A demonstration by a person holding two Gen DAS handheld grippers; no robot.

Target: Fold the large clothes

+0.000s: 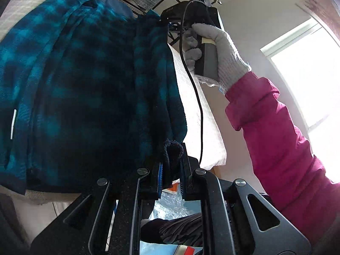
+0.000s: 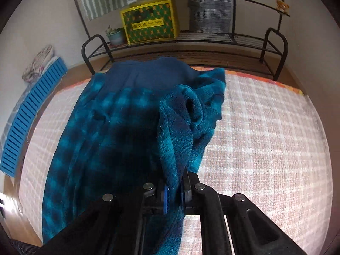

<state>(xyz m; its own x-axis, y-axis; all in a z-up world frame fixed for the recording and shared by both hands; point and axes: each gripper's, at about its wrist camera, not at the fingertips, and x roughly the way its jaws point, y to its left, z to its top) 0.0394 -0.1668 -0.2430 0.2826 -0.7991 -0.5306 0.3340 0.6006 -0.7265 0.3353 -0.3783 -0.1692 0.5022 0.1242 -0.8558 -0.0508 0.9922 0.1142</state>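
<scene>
A large teal and dark blue plaid fleece garment (image 1: 85, 89) lies on the checked cloth of the table (image 1: 208, 127). My left gripper (image 1: 172, 159) is shut on a dark hem edge of the garment at its near right corner. In the left wrist view the right gripper (image 1: 167, 21), held by a white-gloved hand (image 1: 221, 51), pinches the far right edge of the fleece. In the right wrist view my right gripper (image 2: 174, 182) is shut on a bunched fold of the garment (image 2: 119, 131), lifted off the checked table cloth (image 2: 265, 138).
A black metal rack (image 2: 274, 48) stands behind the table with a yellow-green box (image 2: 149, 20), a small potted plant (image 2: 115, 35) and hanging striped towels (image 2: 209, 4). A blue slatted panel (image 2: 31, 114) lies at the left. A bright window (image 1: 308, 74) is at the right.
</scene>
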